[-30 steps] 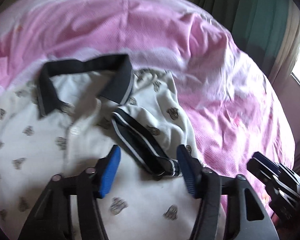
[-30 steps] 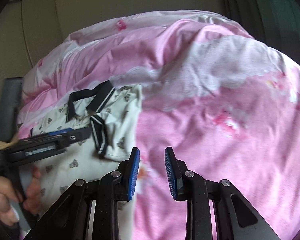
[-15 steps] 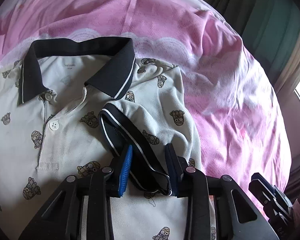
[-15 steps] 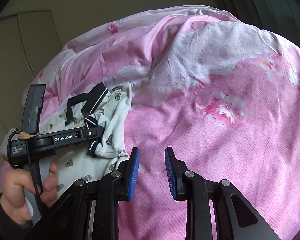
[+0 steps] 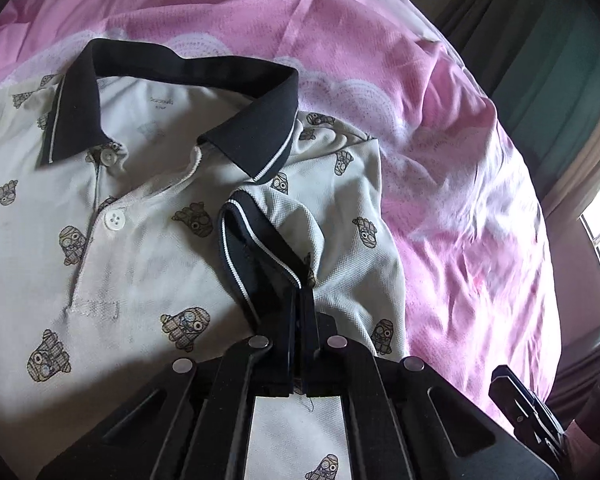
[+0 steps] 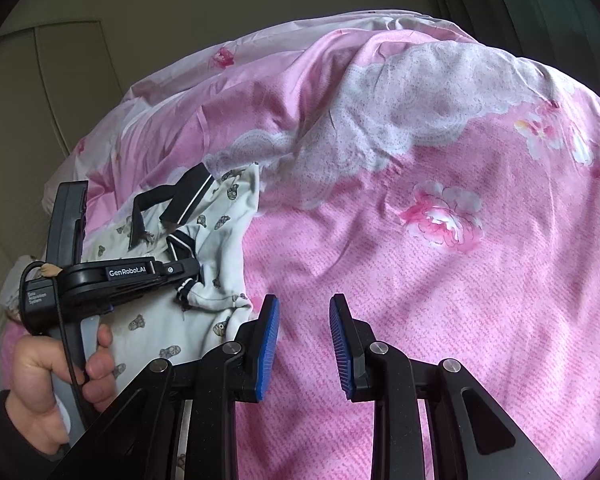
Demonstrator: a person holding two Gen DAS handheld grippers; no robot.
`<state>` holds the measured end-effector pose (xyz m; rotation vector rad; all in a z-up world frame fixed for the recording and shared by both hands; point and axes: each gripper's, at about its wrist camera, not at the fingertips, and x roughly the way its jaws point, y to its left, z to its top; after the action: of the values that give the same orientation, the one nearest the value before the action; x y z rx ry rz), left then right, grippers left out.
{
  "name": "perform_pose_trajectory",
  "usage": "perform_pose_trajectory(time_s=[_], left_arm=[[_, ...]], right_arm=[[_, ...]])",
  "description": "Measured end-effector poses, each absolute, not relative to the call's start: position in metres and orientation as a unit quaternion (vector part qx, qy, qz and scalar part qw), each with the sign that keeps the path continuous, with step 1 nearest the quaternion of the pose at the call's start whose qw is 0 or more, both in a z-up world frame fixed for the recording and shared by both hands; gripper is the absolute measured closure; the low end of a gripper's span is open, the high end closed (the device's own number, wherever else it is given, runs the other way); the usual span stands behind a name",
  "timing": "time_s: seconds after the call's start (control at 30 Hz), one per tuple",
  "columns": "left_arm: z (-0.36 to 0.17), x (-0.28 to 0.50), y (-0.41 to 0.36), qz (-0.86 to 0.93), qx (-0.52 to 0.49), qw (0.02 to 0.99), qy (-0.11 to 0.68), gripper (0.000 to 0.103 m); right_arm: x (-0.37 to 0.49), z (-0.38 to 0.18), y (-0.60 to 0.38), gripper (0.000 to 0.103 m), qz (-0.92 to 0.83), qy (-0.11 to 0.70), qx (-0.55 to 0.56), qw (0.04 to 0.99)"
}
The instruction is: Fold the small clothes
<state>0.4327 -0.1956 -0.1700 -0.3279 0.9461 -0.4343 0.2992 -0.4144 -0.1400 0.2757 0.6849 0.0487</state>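
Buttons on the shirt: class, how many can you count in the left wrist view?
2. One button sits just under the collar; the other button is lower on the placket. More may be hidden under the fabric.

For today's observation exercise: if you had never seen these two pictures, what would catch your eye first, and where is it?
First, the white polo shirt with its black collar, lying face up on the pink bedspread. Next, the left gripper, shut on the sleeve cuff folded over the shirt's front. The right gripper hangs open over bare bedspread beside the shirt.
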Motion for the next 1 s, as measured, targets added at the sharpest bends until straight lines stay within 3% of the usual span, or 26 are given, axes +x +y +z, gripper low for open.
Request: perform_pose_trajectory(time_s=[0.47,1.0], left_arm=[[-0.179,0.422,-0.180,-0.174,-0.142,0.860,0.459,0.099],[-0.154,0.440,-0.201,-0.196,-0.079,0.873,0.440,0.093]], right_arm=[[0.301,-0.143,-0.409,0.075,0.029,0.341,0.132,0.930],[0.310,-0.145,-0.379,0.075,0.074,0.353,0.118,0.925]])
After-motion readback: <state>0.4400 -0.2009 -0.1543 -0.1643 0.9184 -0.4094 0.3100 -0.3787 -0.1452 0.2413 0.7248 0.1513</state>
